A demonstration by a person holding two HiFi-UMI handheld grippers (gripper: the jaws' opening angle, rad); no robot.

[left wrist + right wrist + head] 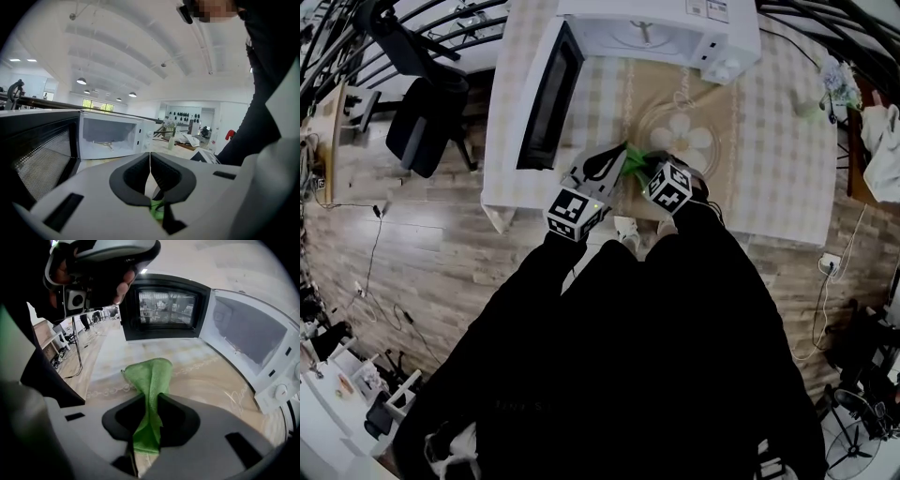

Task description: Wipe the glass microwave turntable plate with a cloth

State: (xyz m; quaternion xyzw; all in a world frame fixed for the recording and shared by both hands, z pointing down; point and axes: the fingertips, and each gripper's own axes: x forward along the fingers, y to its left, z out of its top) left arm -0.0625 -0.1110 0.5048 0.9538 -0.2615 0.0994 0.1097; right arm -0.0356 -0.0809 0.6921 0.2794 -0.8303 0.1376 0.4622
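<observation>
The glass turntable plate lies on the tablecloth in front of the microwave, over a flower pattern. A green cloth hangs just left of it, near the table's front edge. My right gripper is shut on this cloth, whose free end drapes forward onto the table. My left gripper sits close beside it on the left. In the left gripper view its jaws meet with nothing seen between them, and a bit of the green cloth shows below.
The white microwave stands at the back of the table with its door swung open to the left. A black office chair stands on the wooden floor to the left. Cables lie on the floor.
</observation>
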